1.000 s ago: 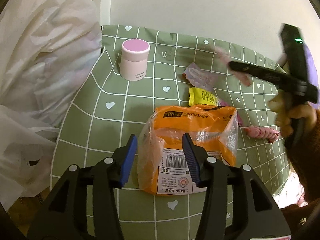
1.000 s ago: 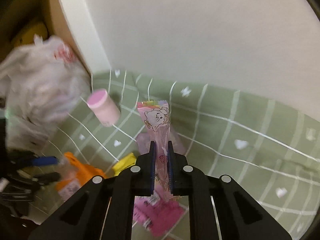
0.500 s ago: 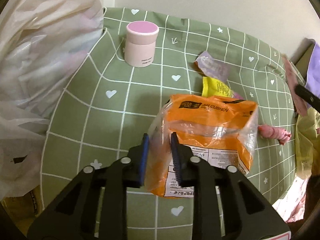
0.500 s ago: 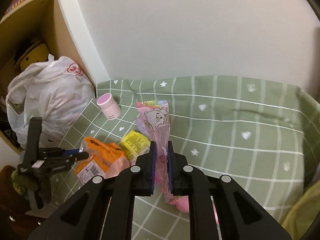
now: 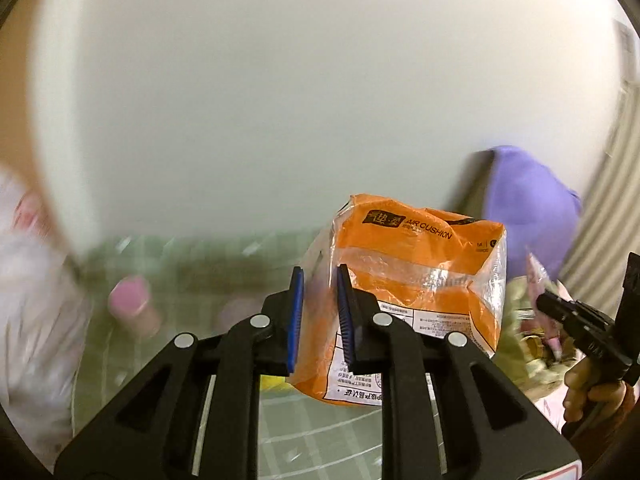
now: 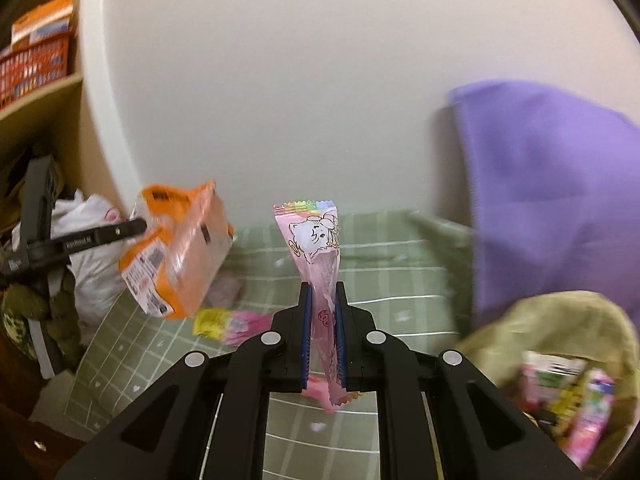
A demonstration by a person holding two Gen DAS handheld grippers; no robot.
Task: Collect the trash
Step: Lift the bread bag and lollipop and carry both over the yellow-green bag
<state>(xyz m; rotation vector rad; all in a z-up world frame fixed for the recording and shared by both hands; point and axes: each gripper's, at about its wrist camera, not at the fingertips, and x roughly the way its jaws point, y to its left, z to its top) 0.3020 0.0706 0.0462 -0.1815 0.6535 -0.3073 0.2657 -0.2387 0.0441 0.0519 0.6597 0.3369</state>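
Observation:
Lifted clear of the green checked cloth (image 6: 380,264), the orange "air cushion" bag (image 5: 420,280) hangs from my left gripper (image 5: 318,276). Its jaws are closing and the blue pads pinch the bag's clear left edge. My right gripper (image 6: 322,292) is shut on a tall pink cartoon wrapper (image 6: 316,240) that stands upright between its pads. In the right wrist view the orange bag (image 6: 176,252) hangs at the left from the left gripper (image 6: 136,226). An olive trash bag (image 6: 540,312) holding several wrappers gapes at the lower right.
A yellow wrapper (image 6: 210,320) and a pink wrapper (image 6: 244,324) lie on the cloth. A pink-lidded jar (image 5: 130,296) stands at the left, blurred. A white plastic bag (image 6: 96,264) sits by shelves at the left. A purple cloth (image 6: 552,200) hangs at the right.
My left gripper closed on the orange bag's edge and lifted it off the cloth. My right gripper carried the pink wrapper up and rightward, bringing the olive trash bag into view.

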